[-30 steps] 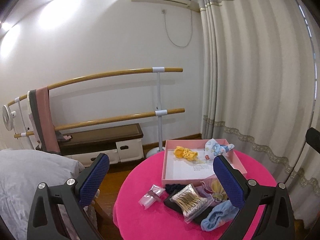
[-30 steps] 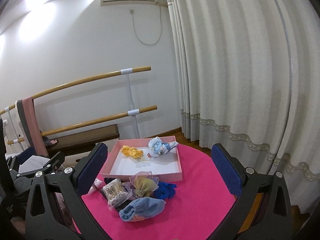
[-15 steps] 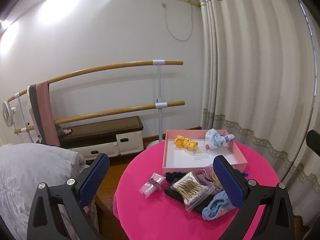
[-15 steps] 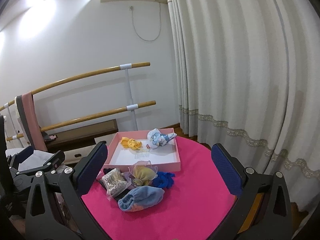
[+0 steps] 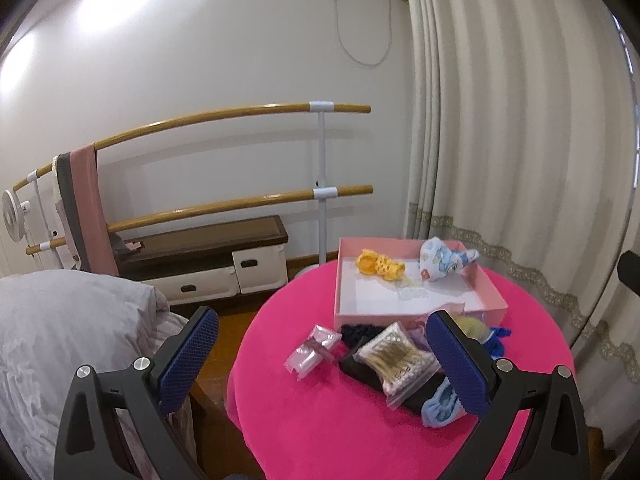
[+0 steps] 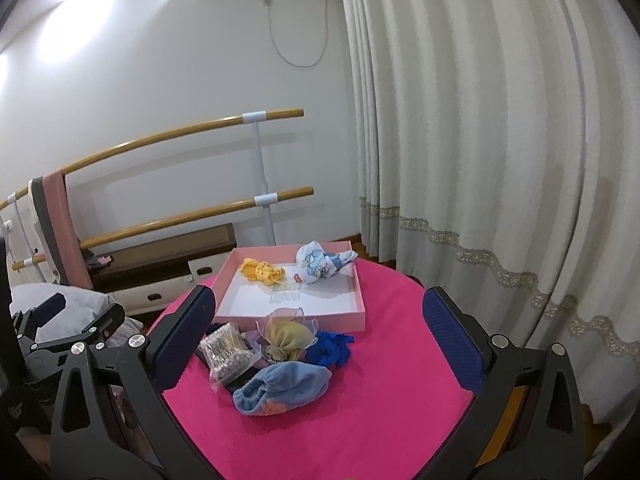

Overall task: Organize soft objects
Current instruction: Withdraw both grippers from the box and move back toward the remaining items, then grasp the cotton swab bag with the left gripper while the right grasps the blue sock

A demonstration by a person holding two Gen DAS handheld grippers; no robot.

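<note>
A pink tray point(image 6: 352, 280) point(image 5: 490, 288) stands at the far side of the round pink table point(image 6: 392, 400). In it lie a yellow knitted piece point(image 6: 262, 270) and a blue-and-white printed cloth point(image 6: 320, 266). In front of the tray lie a light blue fleece piece point(image 6: 282, 388), a yellow organza scrunchie point(image 6: 288, 334), a blue scrunchie point(image 6: 332, 348) and a bag of cotton swabs point(image 6: 226, 350) point(image 5: 396, 356). My right gripper point(image 6: 318, 344) is open and empty, above the pile. My left gripper point(image 5: 320, 356) is open and empty, over the table's left part.
A small clear packet point(image 5: 312, 350) lies left of the pile. A bed point(image 5: 60, 340) sits to the left. Wooden ballet bars point(image 5: 224, 204) and a low bench point(image 5: 208, 240) line the back wall. Curtains point(image 6: 500, 160) hang to the right.
Both grippers have tilted down and moved a little closer to the table. The objects sit lower and larger in view. Nothing on the table has moved.
</note>
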